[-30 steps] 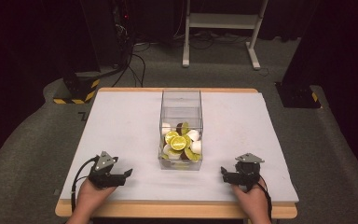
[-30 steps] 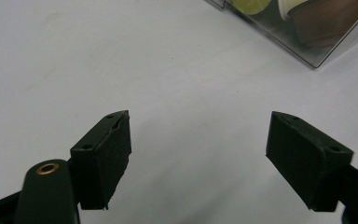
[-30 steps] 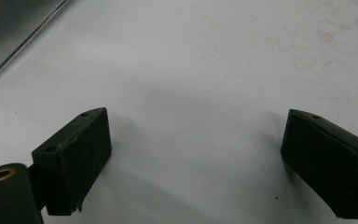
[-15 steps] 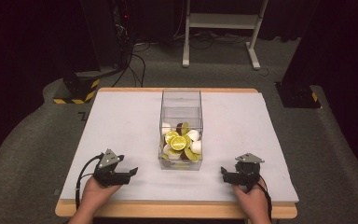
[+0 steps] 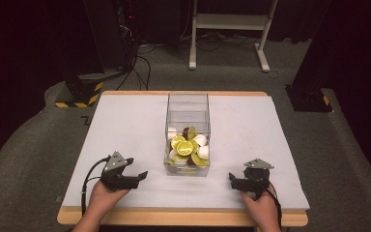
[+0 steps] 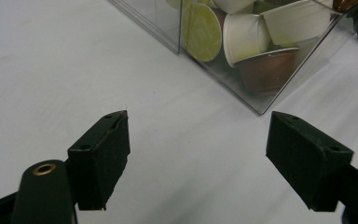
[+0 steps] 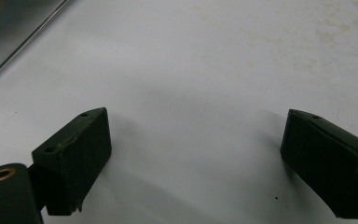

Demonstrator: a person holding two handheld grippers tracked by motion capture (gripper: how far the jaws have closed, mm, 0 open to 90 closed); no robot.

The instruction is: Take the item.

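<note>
The clear plastic box (image 5: pixel 187 135) of yellow and white coffee capsules (image 5: pixel 187 149) is sat mid-table, towards the near edge. The left gripper (image 5: pixel 142 175) is aimed at its near corner, jaws spread and just opened further, nothing gripped. The right gripper (image 5: pixel 232 181) is parked by the near right corner of the white table surface (image 5: pixel 125 121), jaws apart too.

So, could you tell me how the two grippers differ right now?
The left gripper points toward the clear box of capsules, whose corner lies just ahead of it; the right gripper faces bare white table. The left sits nearer the box. Both are open and empty.
</note>
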